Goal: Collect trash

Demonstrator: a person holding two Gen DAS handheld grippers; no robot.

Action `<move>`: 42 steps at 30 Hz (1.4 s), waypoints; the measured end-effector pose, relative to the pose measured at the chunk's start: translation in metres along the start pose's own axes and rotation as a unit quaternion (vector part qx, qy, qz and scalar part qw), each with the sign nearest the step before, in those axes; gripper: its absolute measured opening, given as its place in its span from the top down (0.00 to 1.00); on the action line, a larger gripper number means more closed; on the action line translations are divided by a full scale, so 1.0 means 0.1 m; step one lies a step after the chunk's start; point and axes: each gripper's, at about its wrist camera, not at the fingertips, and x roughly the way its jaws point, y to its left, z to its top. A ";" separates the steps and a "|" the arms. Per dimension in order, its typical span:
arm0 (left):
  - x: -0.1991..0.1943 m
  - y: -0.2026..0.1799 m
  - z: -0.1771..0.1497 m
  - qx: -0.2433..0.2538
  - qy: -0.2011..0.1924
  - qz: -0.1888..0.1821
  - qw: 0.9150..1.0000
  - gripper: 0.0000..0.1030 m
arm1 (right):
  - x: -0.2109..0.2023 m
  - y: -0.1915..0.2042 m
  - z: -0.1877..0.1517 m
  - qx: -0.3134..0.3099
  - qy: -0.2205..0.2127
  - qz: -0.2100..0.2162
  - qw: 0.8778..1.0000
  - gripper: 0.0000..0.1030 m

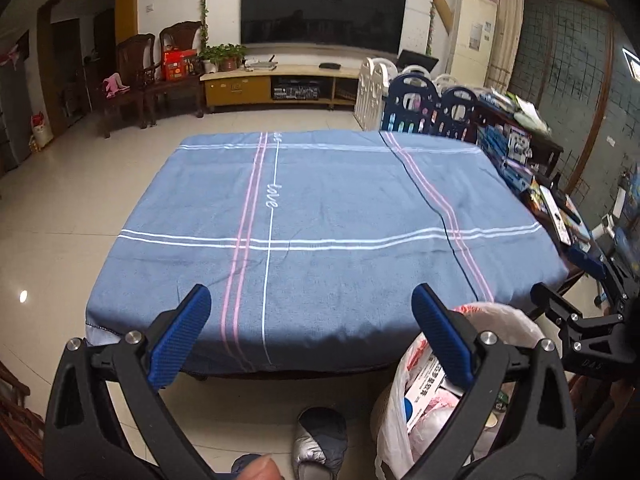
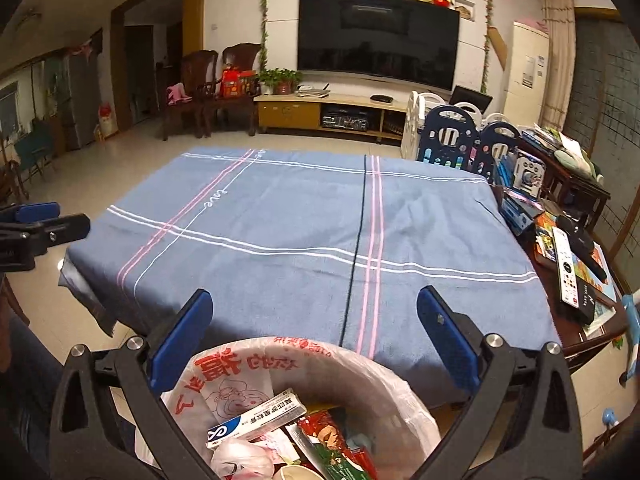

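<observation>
A trash bin lined with a white plastic bag (image 2: 320, 364) stands on the floor at the table's near edge, holding a white and blue medicine box (image 2: 256, 420), wrappers and other rubbish. My right gripper (image 2: 314, 320) hangs open just above the bin's mouth, nothing between its blue pads. My left gripper (image 1: 310, 312) is wide open and empty over the near edge of the blue tablecloth (image 1: 320, 208). In the left wrist view the bin (image 1: 420, 400) sits at lower right under the right finger, with the right gripper's black frame beside it. The cloth carries no loose trash.
A side table (image 2: 576, 280) right of the cloth is crowded with remotes, books and boxes. Blue and white playpen panels (image 2: 460, 140) stand behind the table. A person's slippered foot (image 1: 320, 440) rests on the tiled floor by the bin. Wooden chairs stand far left.
</observation>
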 end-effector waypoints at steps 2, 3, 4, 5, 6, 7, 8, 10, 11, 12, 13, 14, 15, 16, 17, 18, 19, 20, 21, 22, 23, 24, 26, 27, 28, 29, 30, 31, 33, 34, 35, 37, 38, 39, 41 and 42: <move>0.04 -0.01 -0.03 0.000 0.007 0.002 1.000 0.03 | 0.01 -0.01 -0.01 0.008 -0.001 0.004 1.000 0.03; 0.05 0.01 -0.04 -0.006 0.009 -0.003 1.000 0.03 | 0.01 -0.01 -0.01 0.010 -0.002 0.004 1.000 0.03; 0.06 0.03 -0.04 -0.012 0.011 -0.009 1.000 0.03 | 0.02 0.00 -0.02 0.011 -0.003 0.004 1.000 0.03; 0.08 0.07 -0.04 -0.024 0.017 -0.019 0.999 0.03 | 0.02 0.00 -0.02 0.011 -0.003 0.004 1.000 0.03; 0.09 0.10 -0.03 -0.034 0.022 -0.032 0.999 0.03 | 0.03 -0.01 -0.02 0.011 -0.003 0.003 1.000 0.03; 0.10 0.12 -0.03 -0.039 0.023 -0.043 0.998 0.03 | 0.04 -0.01 -0.03 0.012 -0.003 0.003 1.000 0.03; 0.10 0.15 -0.03 -0.042 0.023 -0.048 0.998 0.03 | 0.05 -0.01 -0.03 0.013 -0.001 0.004 1.000 0.03; 0.11 0.17 -0.03 -0.046 0.025 -0.055 0.997 0.03 | 0.06 -0.02 -0.04 0.017 0.002 0.007 1.000 0.03; 0.11 0.19 -0.04 -0.048 0.026 -0.061 0.997 0.03 | 0.07 -0.03 -0.04 0.019 0.004 0.008 1.000 0.03; 0.12 0.19 -0.05 -0.049 0.028 -0.066 0.996 0.03 | 0.07 -0.03 -0.05 0.021 0.004 0.009 1.000 0.03; 0.13 0.19 -0.06 -0.051 0.032 -0.075 0.995 0.03 | 0.07 -0.04 -0.05 0.023 0.004 0.010 1.000 0.03; 0.13 0.18 -0.06 -0.051 0.033 -0.079 0.995 0.03 | 0.07 -0.05 -0.05 0.026 0.004 0.011 1.000 0.03; 0.13 0.17 -0.06 -0.049 0.032 -0.078 0.995 0.03 | 0.07 -0.05 -0.05 0.028 0.003 0.012 1.000 0.03; 0.12 0.16 -0.06 -0.046 0.030 -0.074 0.996 0.03 | 0.07 -0.06 -0.05 0.029 0.003 0.012 0.999 0.03; 0.12 0.15 -0.05 -0.044 0.029 -0.071 0.996 0.03 | 0.07 -0.06 -0.05 0.031 0.002 0.012 0.999 0.03; 0.11 0.14 -0.05 -0.041 0.029 -0.069 0.996 0.03 | 0.08 -0.07 -0.05 0.033 0.002 0.012 0.999 0.03; 0.11 0.13 -0.05 -0.039 0.028 -0.068 0.997 0.03 | 0.08 -0.07 -0.05 0.034 0.002 0.012 0.999 0.03; 0.11 0.11 -0.05 -0.036 0.027 -0.067 0.997 0.03 | 0.08 -0.07 -0.05 0.035 0.001 0.011 0.999 0.03; 0.10 0.09 -0.05 -0.033 0.026 -0.064 0.997 0.03 | 0.08 -0.08 -0.05 0.035 0.000 0.011 0.999 0.03; 0.10 0.09 -0.05 -0.031 0.026 -0.062 0.997 0.03 | 0.08 -0.08 -0.06 0.036 0.000 0.010 0.999 0.03; 0.10 0.07 -0.05 -0.029 0.026 -0.059 0.998 0.03 | 0.07 -0.09 -0.06 0.037 -0.001 0.010 0.999 0.03; 0.10 0.06 -0.05 -0.027 0.027 -0.054 0.998 0.03 | 0.07 -0.09 -0.06 0.037 -0.001 0.010 0.999 0.03; 0.11 0.03 -0.05 -0.022 0.028 -0.050 0.998 0.03 | 0.08 -0.10 -0.06 0.038 -0.001 0.010 0.999 0.03; 0.12 0.02 -0.06 -0.020 0.031 -0.050 0.998 0.03 | 0.08 -0.10 -0.06 0.038 -0.001 0.010 0.999 0.03; 0.12 0.02 -0.06 -0.021 0.033 -0.053 0.998 0.03 | 0.08 -0.10 -0.06 0.038 -0.001 0.010 0.999 0.03; 0.13 0.03 -0.06 -0.025 0.035 -0.058 0.997 0.03 | 0.08 -0.10 -0.06 0.039 -0.001 0.011 0.999 0.03; 0.13 0.04 -0.06 -0.027 0.036 -0.059 0.997 0.03 | 0.08 -0.10 -0.06 0.039 -0.001 0.011 0.999 0.03; 0.13 0.05 -0.06 -0.029 0.037 -0.059 0.997 0.03 | 0.08 -0.10 -0.06 0.040 -0.001 0.011 0.999 0.03; 0.13 0.08 -0.06 -0.035 0.037 -0.061 0.997 0.03 | 0.08 -0.10 -0.06 0.040 -0.001 0.011 0.999 0.03; 0.12 0.08 -0.05 -0.036 0.037 -0.060 0.997 0.03 | 0.08 -0.10 -0.06 0.040 -0.001 0.011 0.999 0.03; 0.11 0.09 -0.05 -0.038 0.034 -0.056 0.997 0.03 | 0.08 -0.10 -0.06 0.040 -0.001 0.011 0.999 0.03; 0.10 0.08 -0.05 -0.037 0.028 -0.050 0.998 0.03 | 0.08 -0.10 -0.06 0.041 -0.001 0.011 0.999 0.03; 0.09 0.09 -0.05 -0.037 0.025 -0.047 0.998 0.03 | 0.07 -0.10 -0.06 0.041 -0.002 0.011 0.999 0.03; 0.08 0.08 -0.05 -0.036 0.021 -0.044 0.998 0.03 | 0.08 -0.10 -0.06 0.041 -0.002 0.010 0.999 0.03; 0.07 0.06 -0.05 -0.029 0.018 -0.039 0.999 0.03 | 0.08 -0.09 -0.06 0.041 -0.002 0.010 0.999 0.03; 0.07 0.04 -0.06 -0.025 0.018 -0.037 0.999 0.03 | 0.08 -0.09 -0.06 0.042 -0.002 0.011 0.999 0.03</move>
